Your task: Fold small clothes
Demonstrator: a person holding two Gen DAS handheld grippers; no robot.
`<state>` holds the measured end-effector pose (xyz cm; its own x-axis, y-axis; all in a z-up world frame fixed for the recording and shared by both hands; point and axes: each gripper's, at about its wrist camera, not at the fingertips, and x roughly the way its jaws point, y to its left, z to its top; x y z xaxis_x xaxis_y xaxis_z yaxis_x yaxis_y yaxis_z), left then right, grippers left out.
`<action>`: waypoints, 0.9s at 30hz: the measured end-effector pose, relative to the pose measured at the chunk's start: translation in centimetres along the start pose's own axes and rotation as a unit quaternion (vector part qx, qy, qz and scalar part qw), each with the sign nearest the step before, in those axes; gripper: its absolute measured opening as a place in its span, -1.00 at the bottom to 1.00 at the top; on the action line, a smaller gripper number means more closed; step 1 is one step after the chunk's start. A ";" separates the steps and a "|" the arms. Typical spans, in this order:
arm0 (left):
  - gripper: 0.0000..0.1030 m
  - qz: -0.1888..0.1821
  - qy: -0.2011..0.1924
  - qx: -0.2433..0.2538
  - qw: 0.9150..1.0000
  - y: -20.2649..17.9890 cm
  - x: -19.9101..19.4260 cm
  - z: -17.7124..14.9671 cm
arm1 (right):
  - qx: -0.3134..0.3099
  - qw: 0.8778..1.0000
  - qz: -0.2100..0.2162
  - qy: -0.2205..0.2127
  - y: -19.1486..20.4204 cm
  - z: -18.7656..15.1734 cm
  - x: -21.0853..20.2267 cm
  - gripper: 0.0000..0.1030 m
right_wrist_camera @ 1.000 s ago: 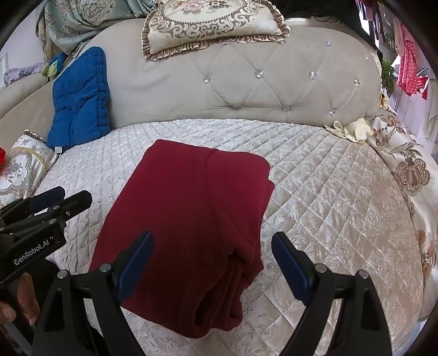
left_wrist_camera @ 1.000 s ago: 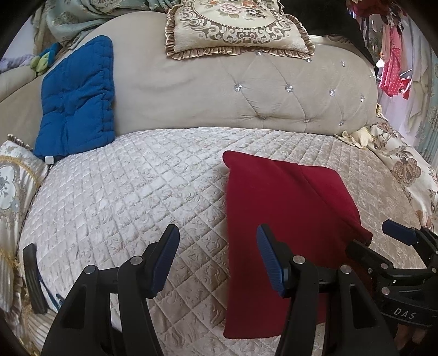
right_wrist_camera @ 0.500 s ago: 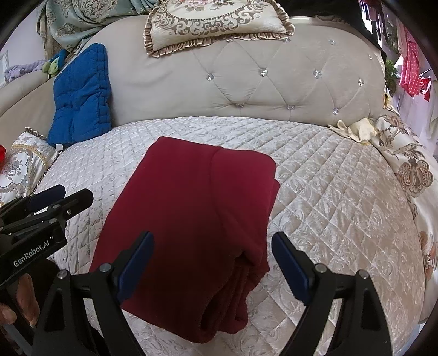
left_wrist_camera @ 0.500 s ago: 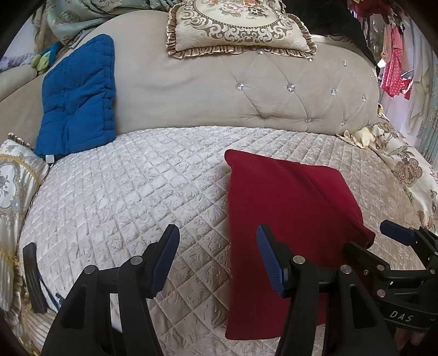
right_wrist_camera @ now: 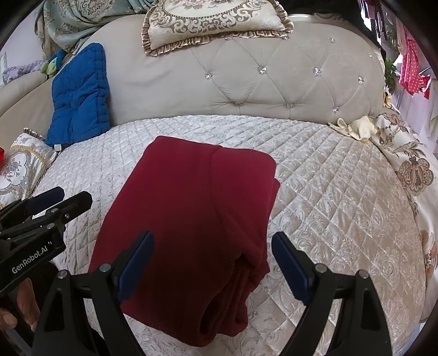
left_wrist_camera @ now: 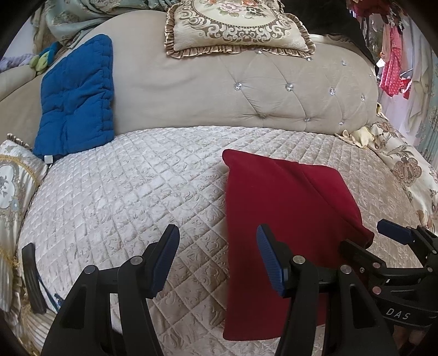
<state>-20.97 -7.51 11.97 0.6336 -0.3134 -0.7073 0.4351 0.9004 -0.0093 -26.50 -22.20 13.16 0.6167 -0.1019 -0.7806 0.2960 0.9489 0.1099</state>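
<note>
A dark red garment (right_wrist_camera: 197,191), folded into a thick rectangle, lies on the pale quilted bedspread (right_wrist_camera: 328,197). Its stacked folded layers face me at the near right corner. My right gripper (right_wrist_camera: 212,238) is open and hovers over the garment's near end with a finger (right_wrist_camera: 137,260) on either side, neither pressing on it. My left gripper (left_wrist_camera: 217,231) is open over bare quilt, just left of the garment (left_wrist_camera: 287,205), with nothing between its fingers. Each gripper shows in the other's view: the right gripper (left_wrist_camera: 369,239) by the garment's right corner, the left gripper (right_wrist_camera: 68,197) at the far left.
A tufted beige headboard (right_wrist_camera: 246,90) curves behind the bed with an ornate pillow (right_wrist_camera: 213,19) on top. A blue quilted cushion (left_wrist_camera: 76,98) leans at the back left. A patterned pillow (left_wrist_camera: 13,186) lies left, floral bedding (right_wrist_camera: 410,169) right. A hand (right_wrist_camera: 16,309) holds the left gripper.
</note>
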 end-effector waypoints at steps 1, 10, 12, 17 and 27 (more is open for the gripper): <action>-0.29 0.000 0.000 0.000 1.000 0.0 0.0 0.0 | 0.000 1.000 0.000 0.000 0.0 0.0 0.0 0.76; -0.29 -0.002 0.002 0.000 1.000 0.0 0.3 0.1 | -0.006 1.000 -0.003 -0.002 0.2 0.3 0.0 0.76; -0.29 -0.001 0.002 -0.001 1.000 0.0 0.3 0.1 | -0.006 1.000 -0.002 -0.002 0.2 0.5 0.0 0.76; -0.29 -0.002 0.004 -0.001 1.000 0.0 0.5 0.2 | -0.007 1.000 0.000 -0.001 0.3 0.6 0.1 0.76; -0.29 -0.002 0.005 -0.003 1.000 0.2 0.8 0.0 | -0.007 1.000 0.000 0.003 0.3 0.6 0.4 0.76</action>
<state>-20.35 -7.63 11.39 0.6250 -0.3147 -0.7144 0.4336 0.9009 -0.0175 -25.76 -22.15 13.24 0.6128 -0.1005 -0.7838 0.2857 0.9530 0.1011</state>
